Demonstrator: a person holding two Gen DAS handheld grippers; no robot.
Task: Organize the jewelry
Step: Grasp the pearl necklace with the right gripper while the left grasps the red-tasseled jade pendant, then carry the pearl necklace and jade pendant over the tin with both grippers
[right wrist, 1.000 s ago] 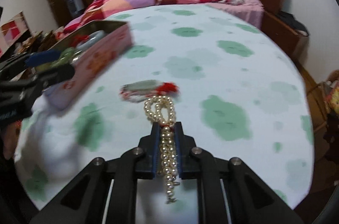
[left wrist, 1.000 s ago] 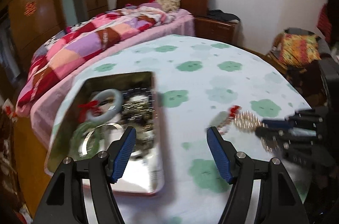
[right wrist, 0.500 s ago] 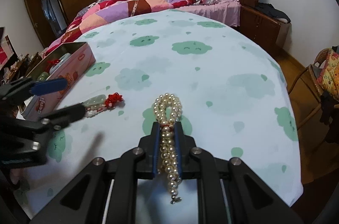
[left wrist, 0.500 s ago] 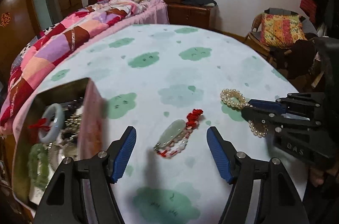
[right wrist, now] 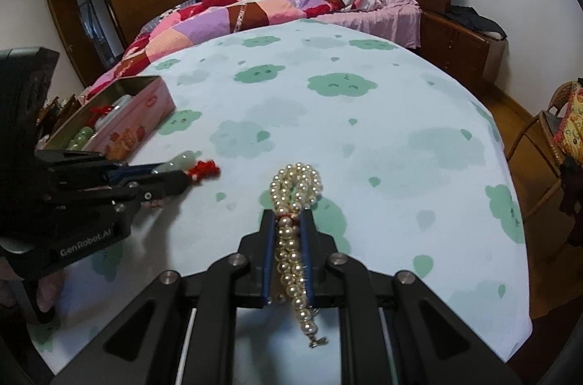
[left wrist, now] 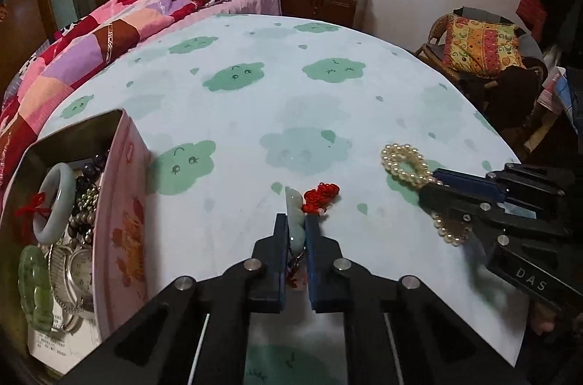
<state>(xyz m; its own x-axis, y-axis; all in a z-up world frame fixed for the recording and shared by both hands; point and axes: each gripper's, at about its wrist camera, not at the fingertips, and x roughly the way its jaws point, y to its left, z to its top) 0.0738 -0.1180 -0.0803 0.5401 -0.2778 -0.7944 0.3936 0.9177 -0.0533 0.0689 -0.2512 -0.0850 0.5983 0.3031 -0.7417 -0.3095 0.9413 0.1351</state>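
My left gripper (left wrist: 295, 221) is shut on a pale green jade pendant (left wrist: 294, 206) with a red knotted cord (left wrist: 321, 196), low over the cloud-print tablecloth. It also shows in the right wrist view (right wrist: 175, 174). My right gripper (right wrist: 288, 221) is shut on a looped pearl necklace (right wrist: 296, 186), whose tail hangs between the fingers. In the left wrist view the necklace (left wrist: 404, 162) sits at the right. The pink open tin (left wrist: 124, 203) at the left holds a pale bangle (left wrist: 54, 199), a green jade piece (left wrist: 34, 286), a watch (left wrist: 78, 268) and dark beads.
The round table (right wrist: 364, 130) has a light cloth with green clouds. A bed with a patchwork quilt (right wrist: 255, 10) lies behind it, a wooden nightstand (right wrist: 462, 46) to the right, and a wicker chair with a patterned cushion (left wrist: 481, 46) beside the table edge.
My left gripper swung right from the tin to the jade pendant, moved in and closed on it. My right gripper stayed shut on the pearl necklace, nearly still.
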